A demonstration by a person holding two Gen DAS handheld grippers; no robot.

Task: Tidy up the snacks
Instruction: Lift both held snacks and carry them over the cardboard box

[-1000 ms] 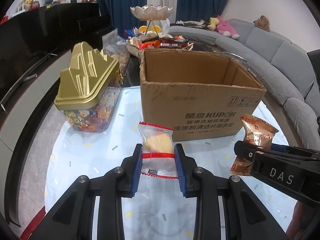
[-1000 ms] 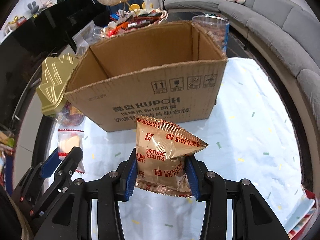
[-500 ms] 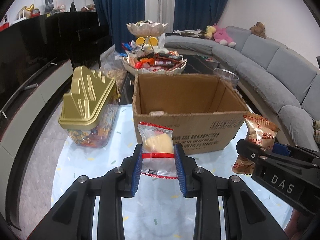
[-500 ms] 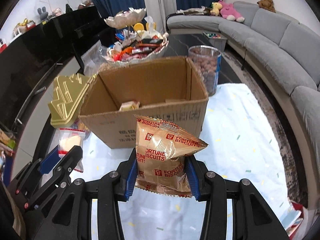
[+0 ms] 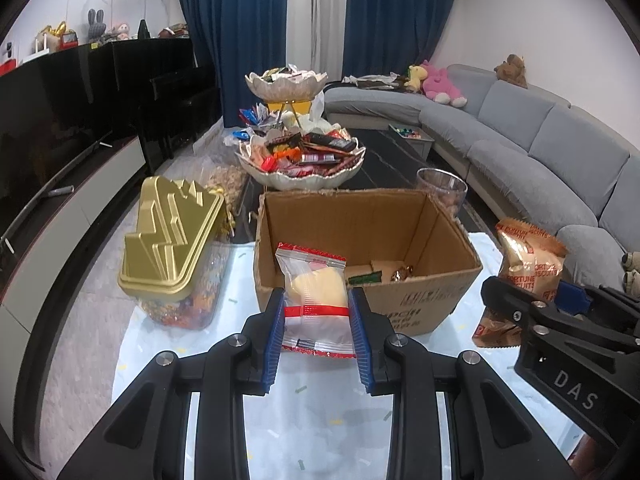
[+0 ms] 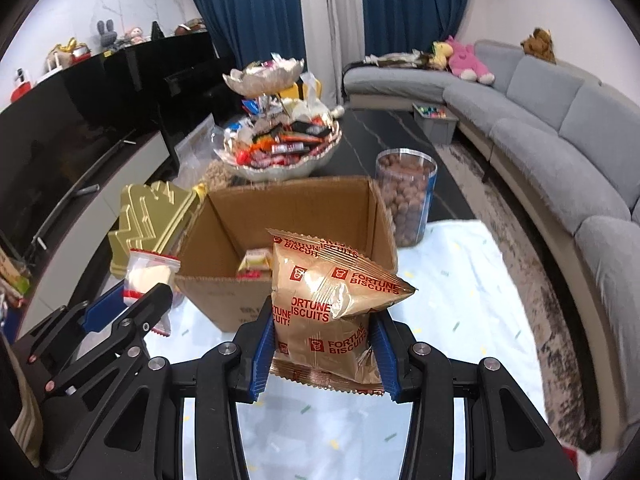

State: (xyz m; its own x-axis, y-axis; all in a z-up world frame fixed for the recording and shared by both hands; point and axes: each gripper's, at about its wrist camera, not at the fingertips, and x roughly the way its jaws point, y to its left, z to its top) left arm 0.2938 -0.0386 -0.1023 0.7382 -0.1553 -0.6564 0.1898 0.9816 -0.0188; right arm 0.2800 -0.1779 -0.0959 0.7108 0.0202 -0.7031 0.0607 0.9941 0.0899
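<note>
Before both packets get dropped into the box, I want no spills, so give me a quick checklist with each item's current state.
1. Left gripper grips the clear packet: ok.
2. Right gripper grips the biscuit bag: ok.
3. Cardboard box open on top: ok.
4. Room left inside the box: ok, only a few snacks on its floor.
5. Packets above the opening: not ok, both on the near side of the front wall.
6. Height clears the box rim: cannot tell.

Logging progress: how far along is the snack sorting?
A few packets already lie in the cardboard box. The left tongs hold a clear pastry packet; the right tongs hold a Fortune Biscuits bag. Neither is over the box opening yet.
</note>
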